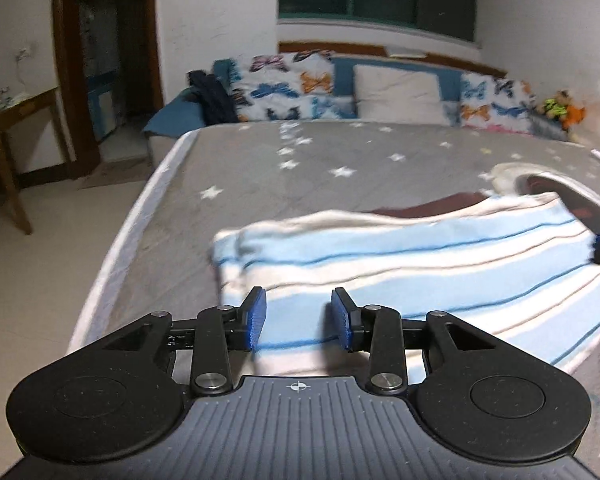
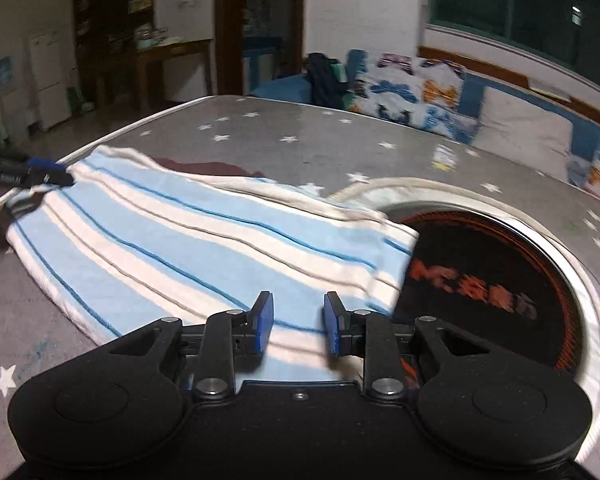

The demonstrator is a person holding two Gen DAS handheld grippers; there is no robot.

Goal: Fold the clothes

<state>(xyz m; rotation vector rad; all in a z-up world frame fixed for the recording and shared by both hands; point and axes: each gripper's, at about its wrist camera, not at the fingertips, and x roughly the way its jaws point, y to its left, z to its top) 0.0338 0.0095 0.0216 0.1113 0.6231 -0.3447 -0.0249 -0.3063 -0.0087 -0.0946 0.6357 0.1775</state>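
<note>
Grey bedding [image 1: 260, 168] printed with white stars fills the middle of the left wrist view, with butterfly-patterned pillows [image 1: 288, 88] ranged along the headboard at the top and a wooden table [image 1: 16, 120] at the left edge. A blue-and-white striped garment [image 1: 400, 264] is spread across the lower centre and right of the frame, apparently doubled over itself, with a dark maroon layer showing behind its upper edge. The left tongs [image 1: 299, 320] are held at the garment's near edge with the jaws set apart and nothing clamped between them; the cloth is only seen through the gap. Such a placement is judged to suit either a grasp of the hem or a release of it; which one cannot be told. No writing can be read here.

Seen from the right wrist view, the same garment [image 2: 204, 248] stretches from the left edge to lower centre, partly draped over a dark item with a pale rim [image 2: 500, 264] on the right. Orange lettering is printed on that dark surface, but it is too blurred to be read. The right tongs [image 2: 299, 322] are likewise parted over the near hem, gripping nothing. At the left edge the other tool [image 2: 28, 174] is met at the garment's far corner; small white print on it is illegible.
</note>
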